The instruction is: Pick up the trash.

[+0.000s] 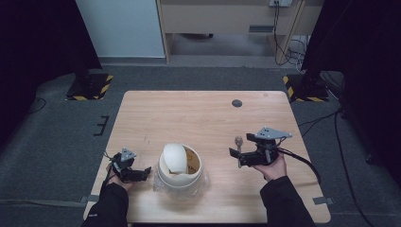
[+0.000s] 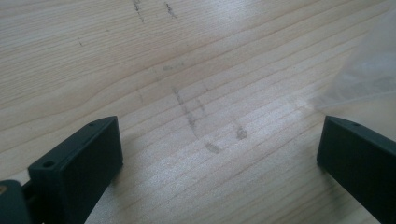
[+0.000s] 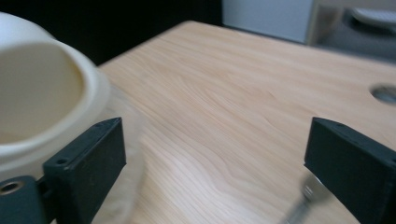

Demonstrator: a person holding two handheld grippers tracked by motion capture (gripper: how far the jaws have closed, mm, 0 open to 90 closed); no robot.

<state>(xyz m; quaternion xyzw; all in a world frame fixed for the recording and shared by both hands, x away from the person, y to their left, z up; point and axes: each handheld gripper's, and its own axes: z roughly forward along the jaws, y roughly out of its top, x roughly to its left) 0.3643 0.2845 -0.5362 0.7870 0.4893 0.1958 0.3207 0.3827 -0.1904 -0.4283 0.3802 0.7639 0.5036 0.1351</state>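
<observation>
Presently catalogued, on a pale wooden tabletop [image 1: 203,113]:

Item 1. Cream bowl [image 1: 182,165], standing near the front edge between the two hands, with a smaller rounded cream bowl [image 1: 173,157] tilted inside it against the left wall. Clear plastic wrap [image 1: 158,182] is seen around its base.

Item 2. Metal spoon [image 1: 239,150], lying just beside the tips of the right hand-held gripper [image 1: 235,155]. Its long axis is judged to run roughly front to back, bowl end farther from the person; in the right gripper view only a blurred end of it [image 3: 306,193] is glimpsed by the right-hand jaw, so its exact contact cannot be told.

Item 3. Right hand-held gripper: jaws held wide apart, nothing between them, pointed leftward towards the bowl. It is far the nearer of the two to the spoon.

Item 4. Left hand-held gripper [image 1: 145,171]: jaws likewise spread and empty, low over bare wood, just left of the wrap [image 2: 373,74].

Note: a pick-up of the spoon would be expected to fall to the right hand, the jaws being turned across the handle.
</observation>
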